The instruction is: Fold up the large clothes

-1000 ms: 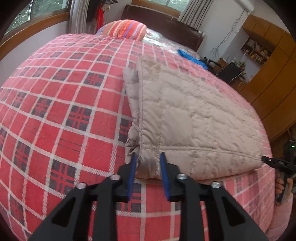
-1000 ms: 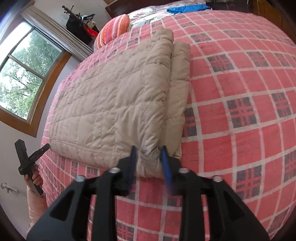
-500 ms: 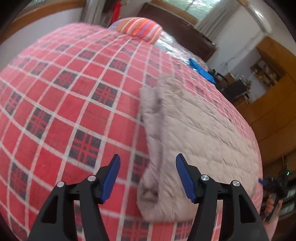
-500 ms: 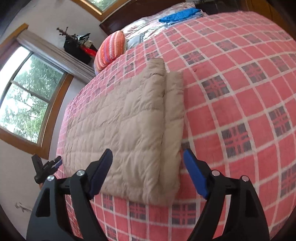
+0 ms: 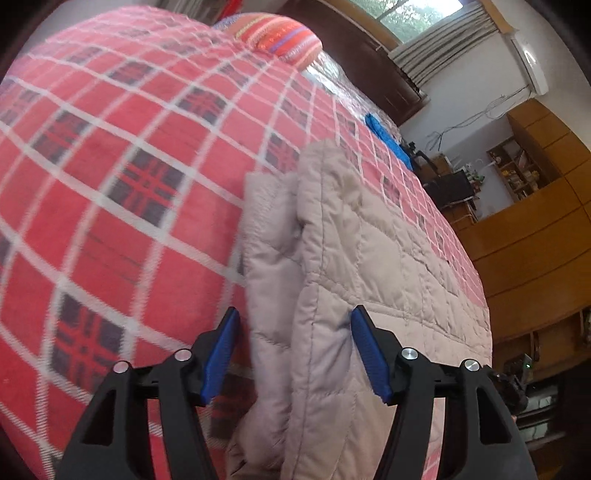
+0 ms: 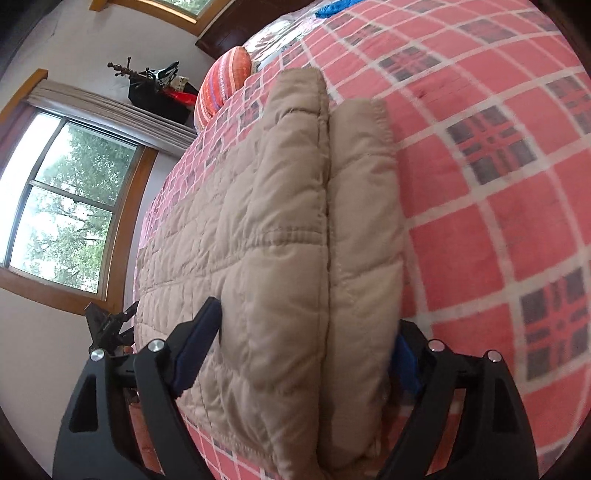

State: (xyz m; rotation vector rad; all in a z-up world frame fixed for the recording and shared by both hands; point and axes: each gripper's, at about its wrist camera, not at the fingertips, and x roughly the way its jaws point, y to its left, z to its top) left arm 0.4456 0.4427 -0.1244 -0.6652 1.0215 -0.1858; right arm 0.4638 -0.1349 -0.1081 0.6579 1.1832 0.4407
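A beige quilted coat lies folded flat on a red plaid bed cover. Its sleeves are tucked along both long sides. My left gripper is open, its blue pads straddling the coat's left folded edge and sleeve near the bed's front. My right gripper is open too and straddles the coat's right folded edge; its right pad is partly hidden behind the sleeve. Neither pair of pads presses the fabric. In each view the other gripper shows small at the coat's far corner.
A striped orange pillow and a blue cloth lie at the head of the bed by a dark headboard. Wooden cabinets stand beyond the bed's right side, and a window on the left wall.
A second ago both grippers were shut on the coat's near hem. They let go, opened wide, and have moved in low, so the folded side edges now sit between their pads.
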